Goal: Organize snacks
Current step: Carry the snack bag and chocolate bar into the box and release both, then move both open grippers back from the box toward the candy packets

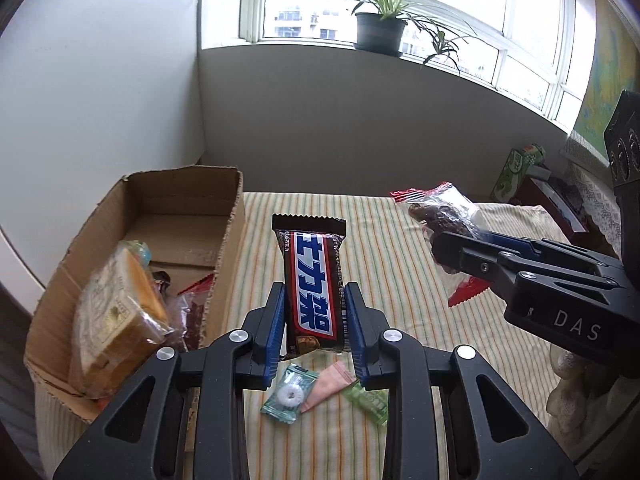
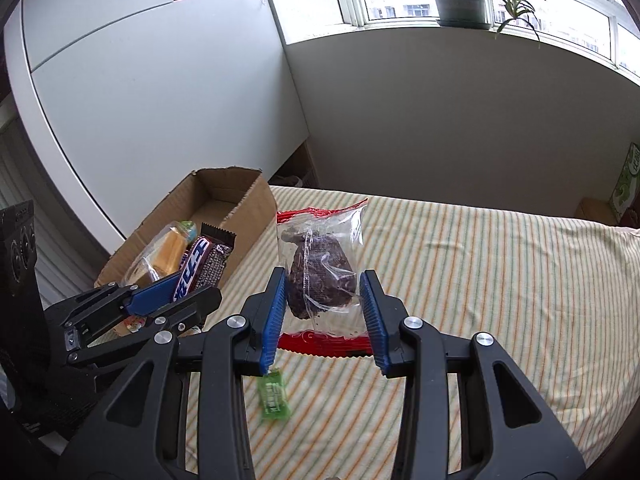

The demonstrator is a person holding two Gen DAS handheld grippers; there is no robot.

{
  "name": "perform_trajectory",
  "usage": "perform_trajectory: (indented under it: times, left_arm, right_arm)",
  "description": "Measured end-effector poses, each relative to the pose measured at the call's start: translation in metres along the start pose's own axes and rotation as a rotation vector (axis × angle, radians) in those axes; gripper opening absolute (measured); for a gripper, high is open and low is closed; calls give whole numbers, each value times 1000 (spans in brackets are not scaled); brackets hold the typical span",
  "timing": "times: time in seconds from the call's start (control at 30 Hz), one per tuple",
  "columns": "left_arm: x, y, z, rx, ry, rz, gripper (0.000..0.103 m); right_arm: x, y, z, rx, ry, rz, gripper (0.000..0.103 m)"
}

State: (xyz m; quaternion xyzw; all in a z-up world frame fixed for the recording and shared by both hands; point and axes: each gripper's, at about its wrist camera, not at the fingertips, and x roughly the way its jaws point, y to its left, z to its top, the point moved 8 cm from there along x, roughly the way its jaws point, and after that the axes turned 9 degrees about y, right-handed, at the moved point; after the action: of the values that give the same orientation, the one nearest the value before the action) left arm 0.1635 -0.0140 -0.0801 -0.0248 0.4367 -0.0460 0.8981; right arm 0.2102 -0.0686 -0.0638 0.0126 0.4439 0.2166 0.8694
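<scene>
My left gripper (image 1: pixel 314 304) is shut on a brown chocolate bar (image 1: pixel 312 280) with a blue and white label, held upright above the striped cloth. My right gripper (image 2: pixel 325 300) is shut on a clear bag with a dark brown cake (image 2: pixel 320 272) and red ends, also lifted off the cloth. Each gripper shows in the other's view: the right gripper (image 1: pixel 452 248) at the right edge with its clear bag (image 1: pixel 444 210), the left gripper (image 2: pixel 180 292) at lower left with its bar (image 2: pixel 204 264). An open cardboard box (image 1: pixel 224 248) stands to the left with a yellow wrapped cake (image 1: pixel 120 312) inside.
Under the left gripper lie a mint candy (image 1: pixel 286 394), a pink sachet (image 1: pixel 328 384) and a green candy (image 1: pixel 370 400) on the striped cloth (image 1: pixel 400 360). A white cabinet (image 2: pixel 160 100) stands behind the box. A green carton (image 1: pixel 516 168) sits far right. A potted plant (image 1: pixel 380 28) is on the sill.
</scene>
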Motion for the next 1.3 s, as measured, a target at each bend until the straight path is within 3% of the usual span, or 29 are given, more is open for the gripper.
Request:
perform_trajectory:
  times: [0.63, 1.13, 1.3]
  left_arm:
    - [-36, 94, -3, -129, -80, 76, 27]
    - [-33, 146, -8, -212, -69, 133, 27]
    - [-35, 150, -9, -209, -71, 143, 29]
  right_arm:
    - [61, 99, 39, -95, 31, 102, 39]
    - [120, 135, 56, -138, 62, 122, 40]
    - [118, 128, 55, -118, 44, 127, 60]
